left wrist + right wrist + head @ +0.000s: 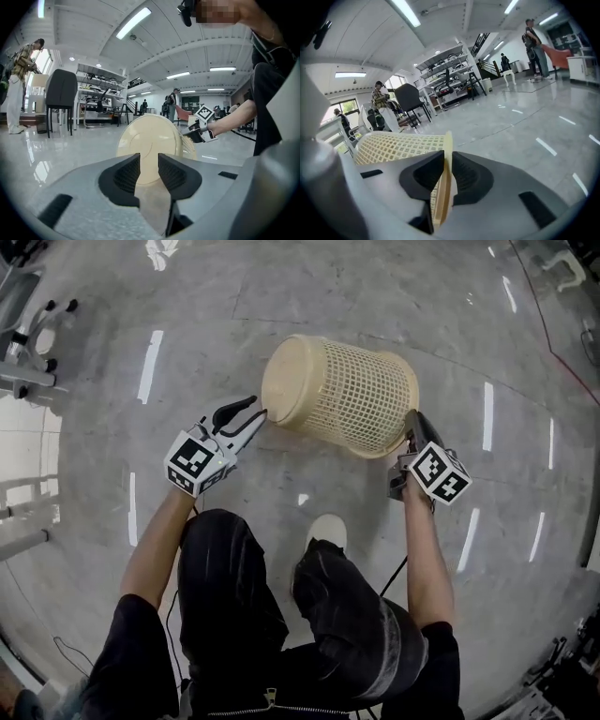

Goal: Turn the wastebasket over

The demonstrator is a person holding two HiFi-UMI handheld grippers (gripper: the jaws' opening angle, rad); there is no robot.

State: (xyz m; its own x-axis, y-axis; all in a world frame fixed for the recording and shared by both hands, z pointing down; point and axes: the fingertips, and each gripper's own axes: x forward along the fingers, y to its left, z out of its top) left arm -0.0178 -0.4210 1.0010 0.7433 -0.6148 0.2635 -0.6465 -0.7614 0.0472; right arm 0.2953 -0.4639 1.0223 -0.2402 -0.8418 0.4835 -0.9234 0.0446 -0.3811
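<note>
L tongs (pixel 149 160) apart — wastebasket (pixel 147 133) base just ahead, R tongs (pixel 189 134) at rim.

Wastebasket (pixel 342 395) on its side, left gripper (pixel 258 410) beside its base, right gripper (pixel 412 424) on its rim

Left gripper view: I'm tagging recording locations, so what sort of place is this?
Probably a large indoor lab or workshop hall: it has a wide polished floor, open shelving racks stacked with equipment, and long strip lights on a high ceiling.
</note>
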